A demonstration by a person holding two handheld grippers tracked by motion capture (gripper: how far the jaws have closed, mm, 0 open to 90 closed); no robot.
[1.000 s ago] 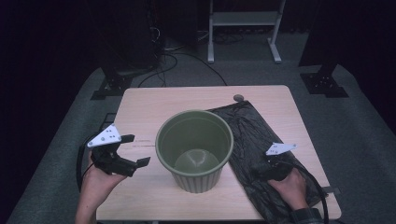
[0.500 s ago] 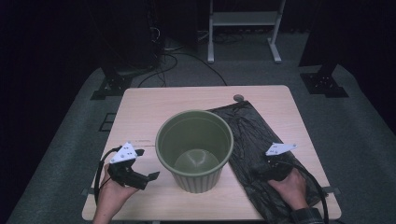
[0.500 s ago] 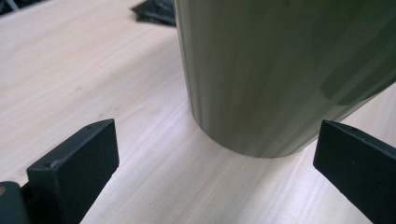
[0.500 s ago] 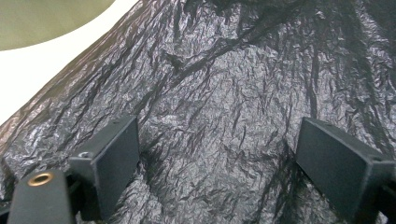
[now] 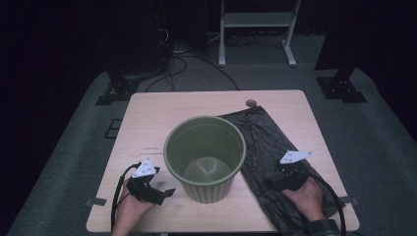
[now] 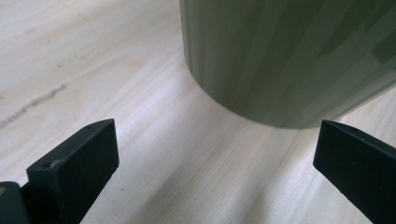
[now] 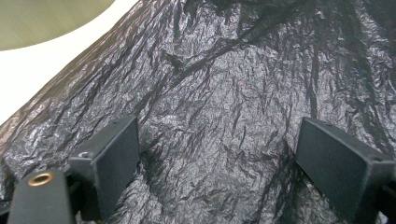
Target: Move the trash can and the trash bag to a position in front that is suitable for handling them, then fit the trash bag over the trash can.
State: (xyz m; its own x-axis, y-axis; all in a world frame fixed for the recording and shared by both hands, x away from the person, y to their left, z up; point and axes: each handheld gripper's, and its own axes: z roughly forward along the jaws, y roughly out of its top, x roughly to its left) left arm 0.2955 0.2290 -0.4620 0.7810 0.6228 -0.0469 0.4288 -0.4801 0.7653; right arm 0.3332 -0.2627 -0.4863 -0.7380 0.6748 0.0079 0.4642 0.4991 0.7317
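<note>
An olive-green ribbed bin (image 5: 204, 157) stands upright in the middle of the wooden table (image 5: 147, 123), with nothing inside it. A crumpled black plastic bag (image 5: 260, 137) lies flat to its right, partly tucked under the bin. My left gripper (image 5: 167, 192) sits low by the bin's left base, open, jaws pointing at the bin. In the left gripper view the jaws of the left gripper (image 6: 215, 154) stand wide apart over bare wood, the bin (image 6: 289, 56) just ahead. My right gripper (image 5: 275, 178) rests on the bag, open. In the right gripper view the right gripper (image 7: 219, 154) straddles the bag (image 7: 224, 93).
A small dark round disc (image 5: 251, 103) sits near the table's far edge. On the floor behind are a metal rack (image 5: 255, 19), cables (image 5: 182, 59) and black stand bases (image 5: 342, 88). The bag's near end hangs close to the table's front right corner.
My left gripper has come down and moved right, toward the near edge and the bin's base. The right gripper, bin and bag have not moved.
</note>
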